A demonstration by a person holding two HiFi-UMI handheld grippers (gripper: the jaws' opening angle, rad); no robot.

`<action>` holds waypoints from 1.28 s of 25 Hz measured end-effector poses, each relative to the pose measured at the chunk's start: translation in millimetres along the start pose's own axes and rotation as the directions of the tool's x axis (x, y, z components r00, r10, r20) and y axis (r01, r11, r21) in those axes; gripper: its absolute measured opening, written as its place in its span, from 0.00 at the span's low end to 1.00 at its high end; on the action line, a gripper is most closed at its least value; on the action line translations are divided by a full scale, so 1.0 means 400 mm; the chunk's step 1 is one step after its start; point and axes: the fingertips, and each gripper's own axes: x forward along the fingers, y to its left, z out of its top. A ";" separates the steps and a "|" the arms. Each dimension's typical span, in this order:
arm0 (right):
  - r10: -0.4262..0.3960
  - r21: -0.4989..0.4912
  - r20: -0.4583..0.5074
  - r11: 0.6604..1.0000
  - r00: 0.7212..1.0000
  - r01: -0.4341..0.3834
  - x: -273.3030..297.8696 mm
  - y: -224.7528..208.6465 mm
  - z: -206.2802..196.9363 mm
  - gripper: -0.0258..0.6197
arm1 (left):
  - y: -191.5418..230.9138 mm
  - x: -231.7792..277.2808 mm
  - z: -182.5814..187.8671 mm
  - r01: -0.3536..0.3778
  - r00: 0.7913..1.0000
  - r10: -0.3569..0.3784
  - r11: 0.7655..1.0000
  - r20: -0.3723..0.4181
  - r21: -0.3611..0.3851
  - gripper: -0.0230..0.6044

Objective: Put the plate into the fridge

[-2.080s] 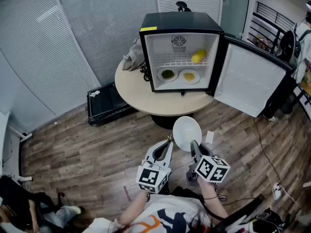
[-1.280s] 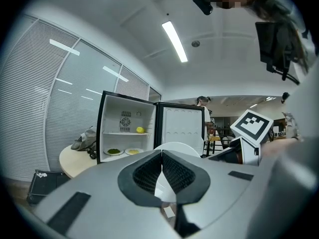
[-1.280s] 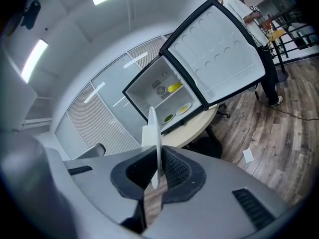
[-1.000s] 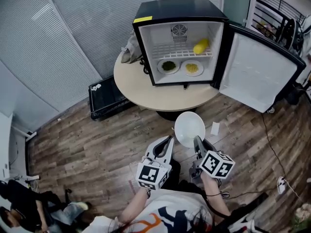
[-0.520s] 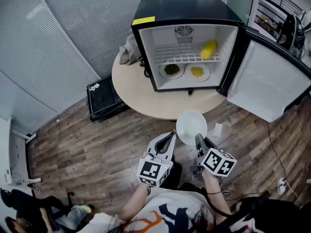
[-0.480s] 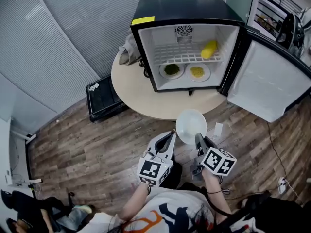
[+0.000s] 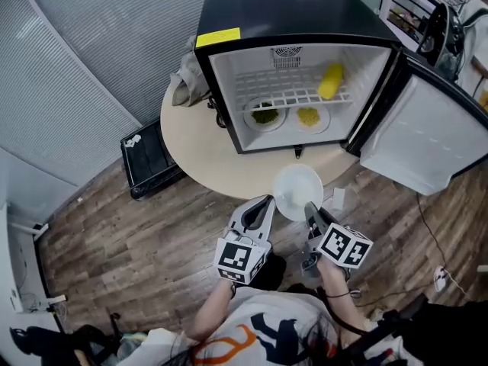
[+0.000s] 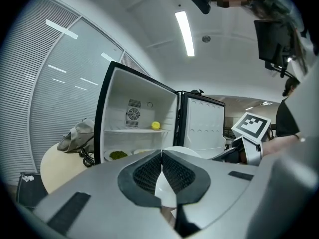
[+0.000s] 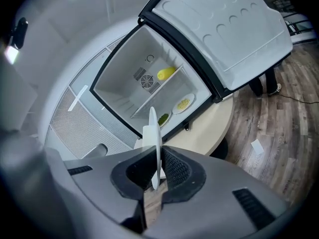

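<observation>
A black mini fridge stands on a round table with its door swung open to the right. My right gripper is shut on the near rim of an empty white plate, which hangs over the table's front edge. In the right gripper view the plate stands edge-on between the pads, pointing at the fridge. My left gripper is beside the plate on the left, shut with nothing in it. The plate shows behind its jaws.
Inside the fridge, a yellow item lies on the wire shelf. Below it sit a plate of green food and a plate of yellow food. A grey cloth lies on the beige table. A black case sits on the wooden floor.
The view and both grippers have moved closer to the fridge. The plate has travelled from over the floor to over the table's front edge, still held by the right gripper.
</observation>
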 end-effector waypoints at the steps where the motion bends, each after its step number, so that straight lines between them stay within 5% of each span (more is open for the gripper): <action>1: -0.008 0.000 0.008 1.000 1.000 0.008 0.007 0.003 0.010 0.09 | 0.009 0.010 0.002 0.009 1.000 -0.009 1.000 0.002 -0.004 0.06; 21: -0.064 0.168 0.081 0.985 0.995 0.050 0.095 0.009 0.047 0.09 | 0.103 0.107 0.014 0.143 0.990 -0.143 0.990 0.003 -0.014 0.06; 32: -0.048 0.283 0.058 0.959 0.997 0.029 0.154 -0.022 0.054 0.09 | 0.160 0.124 -0.004 0.108 0.994 -0.108 0.994 -0.015 -0.028 0.06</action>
